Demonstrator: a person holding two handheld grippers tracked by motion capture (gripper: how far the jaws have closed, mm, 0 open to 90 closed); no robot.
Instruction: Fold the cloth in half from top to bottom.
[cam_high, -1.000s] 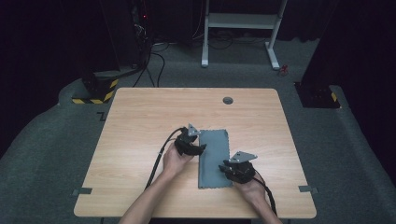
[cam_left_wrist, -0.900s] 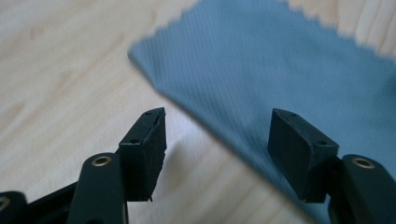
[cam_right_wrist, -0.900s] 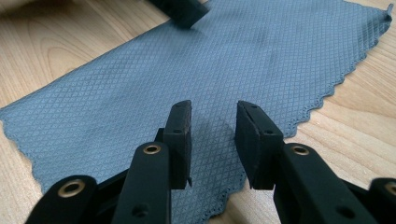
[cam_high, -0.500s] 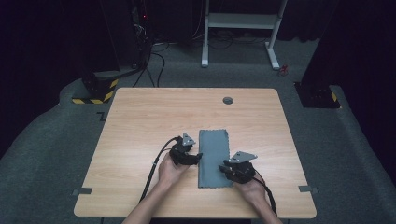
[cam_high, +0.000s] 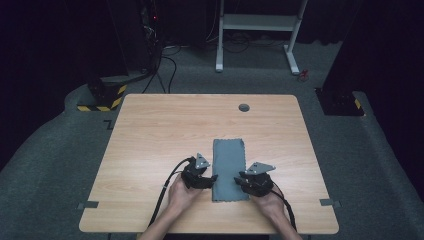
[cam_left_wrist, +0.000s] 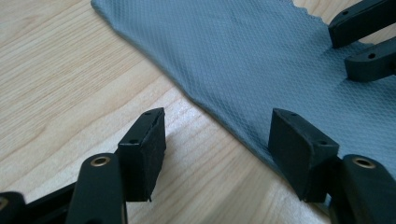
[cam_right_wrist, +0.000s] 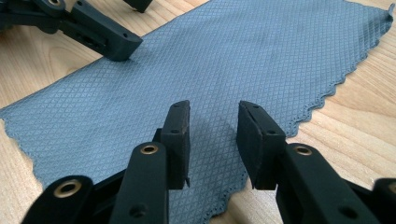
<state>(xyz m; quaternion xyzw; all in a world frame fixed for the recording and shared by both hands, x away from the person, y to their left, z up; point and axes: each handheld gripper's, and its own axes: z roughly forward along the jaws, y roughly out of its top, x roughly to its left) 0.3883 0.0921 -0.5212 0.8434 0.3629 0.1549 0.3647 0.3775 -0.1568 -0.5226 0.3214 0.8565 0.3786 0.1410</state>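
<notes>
A grey-blue cloth (cam_high: 229, 167) with a diamond weave lies flat as a long strip on the wooden table (cam_high: 150, 130), near its front edge. My left gripper (cam_high: 211, 179) sits at the cloth's left edge, low over the table. In the left gripper view, my left gripper (cam_left_wrist: 217, 128) is open wide, one pad over bare wood and the other over the cloth (cam_left_wrist: 261, 51) edge, pinching nothing. My right gripper (cam_high: 241, 178) hovers over the cloth's near right part. In the right gripper view, my right gripper (cam_right_wrist: 214, 121) stands partly open above the cloth (cam_right_wrist: 224, 60), with the left gripper's jaws visible at top left.
A round cable hole (cam_high: 243, 107) sits near the table's far edge. Behind the table stand a white desk frame (cam_high: 260, 30) and a black and yellow floor base (cam_high: 100, 97) with cables. Bare wood lies to the left of and beyond the cloth.
My left gripper has slid along the cloth's left edge toward the table's near side. The right gripper has stayed put.
</notes>
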